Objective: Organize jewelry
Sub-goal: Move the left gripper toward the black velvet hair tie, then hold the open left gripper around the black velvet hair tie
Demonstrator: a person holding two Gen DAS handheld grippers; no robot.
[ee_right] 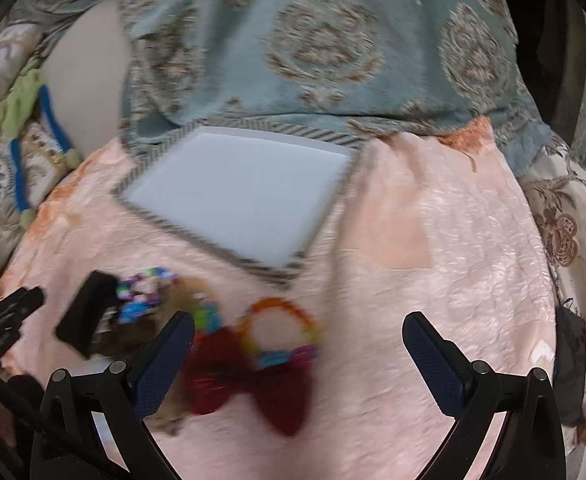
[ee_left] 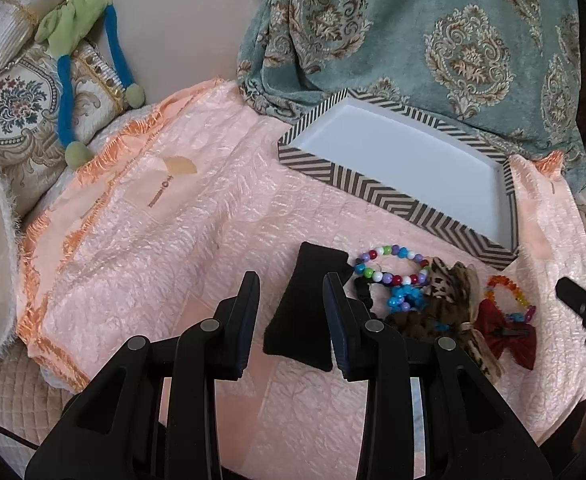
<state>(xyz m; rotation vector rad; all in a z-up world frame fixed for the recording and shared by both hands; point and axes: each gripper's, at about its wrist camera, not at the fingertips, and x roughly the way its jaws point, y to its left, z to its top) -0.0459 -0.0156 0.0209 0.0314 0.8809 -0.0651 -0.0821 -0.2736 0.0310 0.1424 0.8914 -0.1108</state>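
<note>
Multicolour bead bracelet w/ leopard bow, red bow, left gripper jaws apart, right gripper wide apart

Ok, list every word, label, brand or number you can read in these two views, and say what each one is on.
No text can be read in either view.
Pink quilted cover: a small printed mark beside a tan fan shape, too small and blurred to read.
Striped box: chevron pattern only, no lettering.
Beaded bracelets, red bow, black pad: no writing visible.
Right wrist view: motion-blurred, nothing legible.
</note>
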